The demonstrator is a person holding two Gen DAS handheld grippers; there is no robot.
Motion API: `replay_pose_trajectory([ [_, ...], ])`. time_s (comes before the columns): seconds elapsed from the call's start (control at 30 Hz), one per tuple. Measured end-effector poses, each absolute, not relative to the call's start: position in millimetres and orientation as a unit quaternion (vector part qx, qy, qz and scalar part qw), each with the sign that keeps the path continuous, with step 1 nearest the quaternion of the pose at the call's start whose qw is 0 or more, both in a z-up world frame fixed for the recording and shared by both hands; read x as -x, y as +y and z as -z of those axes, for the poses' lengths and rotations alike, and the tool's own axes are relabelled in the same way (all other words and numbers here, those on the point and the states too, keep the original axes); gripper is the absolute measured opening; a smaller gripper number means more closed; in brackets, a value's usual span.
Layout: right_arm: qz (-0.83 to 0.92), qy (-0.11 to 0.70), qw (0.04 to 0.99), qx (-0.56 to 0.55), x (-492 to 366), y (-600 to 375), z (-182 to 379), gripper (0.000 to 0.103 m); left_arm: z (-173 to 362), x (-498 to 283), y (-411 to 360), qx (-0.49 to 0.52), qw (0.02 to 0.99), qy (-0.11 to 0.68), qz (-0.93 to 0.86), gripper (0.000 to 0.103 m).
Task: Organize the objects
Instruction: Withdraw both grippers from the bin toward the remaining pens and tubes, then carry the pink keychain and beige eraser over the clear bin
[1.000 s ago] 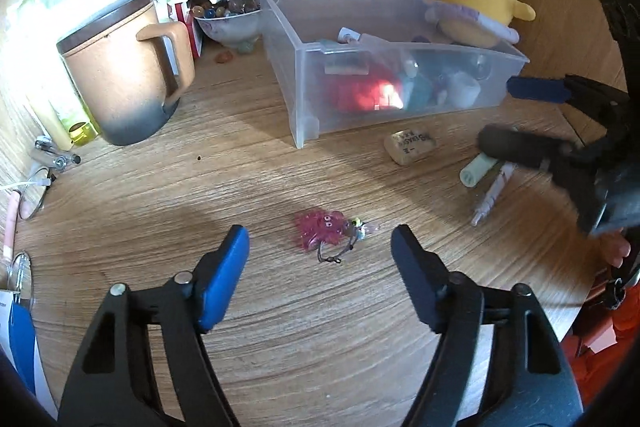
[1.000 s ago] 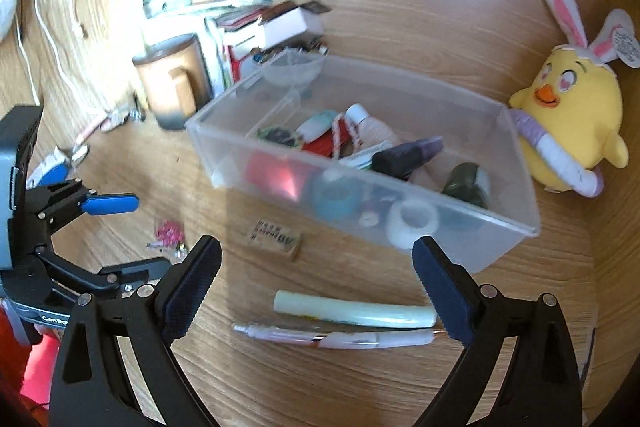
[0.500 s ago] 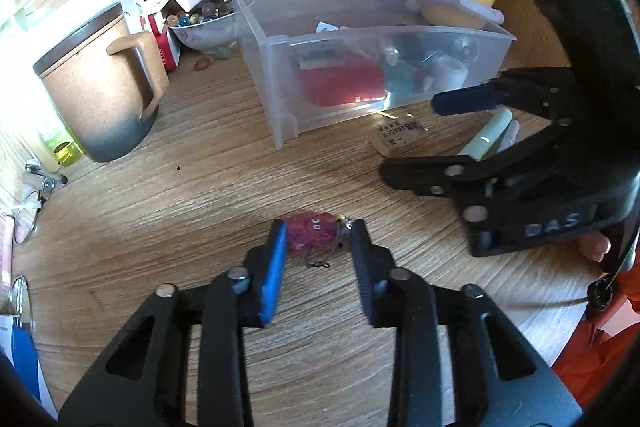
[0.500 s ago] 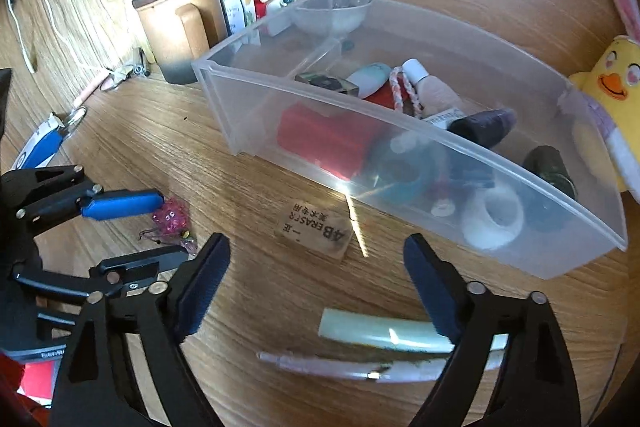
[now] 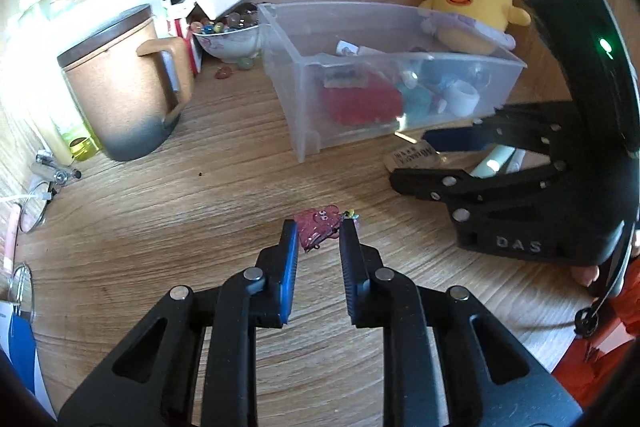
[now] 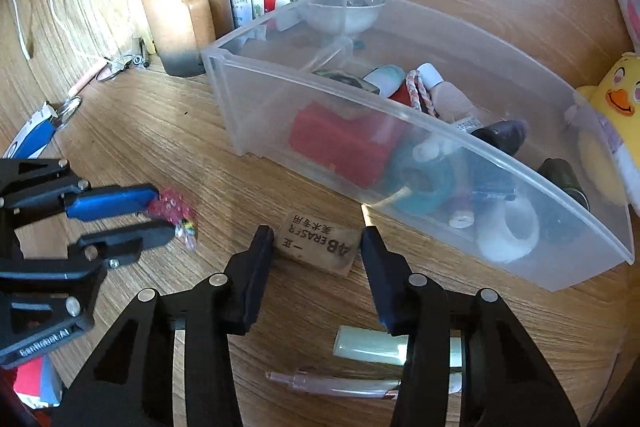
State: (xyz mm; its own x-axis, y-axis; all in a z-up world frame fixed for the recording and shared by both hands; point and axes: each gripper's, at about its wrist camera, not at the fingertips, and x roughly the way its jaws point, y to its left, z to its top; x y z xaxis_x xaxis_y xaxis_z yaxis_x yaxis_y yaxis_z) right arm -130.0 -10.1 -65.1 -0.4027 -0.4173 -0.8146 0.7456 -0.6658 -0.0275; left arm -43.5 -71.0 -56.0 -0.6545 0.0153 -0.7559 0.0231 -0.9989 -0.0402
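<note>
A small pink glittery charm [image 5: 318, 227] lies on the wooden desk, and my left gripper [image 5: 318, 233] is shut on it at the fingertips; it also shows in the right wrist view [image 6: 172, 207]. My right gripper [image 6: 316, 243] is open, its jaws on either side of a tan 4B eraser [image 6: 318, 243] on the desk. A clear plastic bin [image 6: 400, 131] with several small items stands just beyond the eraser. A pale green tube [image 6: 372, 347] and a pink pen [image 6: 332, 383] lie under the right gripper.
A brown mug [image 5: 120, 83] stands at the left, with a bowl of marbles [image 5: 228, 35] and boxes behind it. A yellow plush chick [image 5: 472, 11] sits behind the bin. Keys and cables [image 5: 44, 179] lie at the left desk edge.
My left gripper has closed from wide open onto the pink charm. My right gripper has moved down and forward toward the eraser and narrowed around it.
</note>
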Motion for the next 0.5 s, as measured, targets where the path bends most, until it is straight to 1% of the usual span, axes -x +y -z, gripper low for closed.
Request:
replay_pose_trajectory([
  [0.2, 0.822, 0.189, 0.362, -0.396, 120, -2, 51, 0.041, 50, 41, -79, -0.405, 0.018, 0.038, 0.913, 0.020],
  [0.5, 0.839, 0.167, 0.370, -0.362, 111, 14, 24, 0.042, 20, 44, -74, -0.367, 0.021, 0.045, 0.929, 0.020],
])
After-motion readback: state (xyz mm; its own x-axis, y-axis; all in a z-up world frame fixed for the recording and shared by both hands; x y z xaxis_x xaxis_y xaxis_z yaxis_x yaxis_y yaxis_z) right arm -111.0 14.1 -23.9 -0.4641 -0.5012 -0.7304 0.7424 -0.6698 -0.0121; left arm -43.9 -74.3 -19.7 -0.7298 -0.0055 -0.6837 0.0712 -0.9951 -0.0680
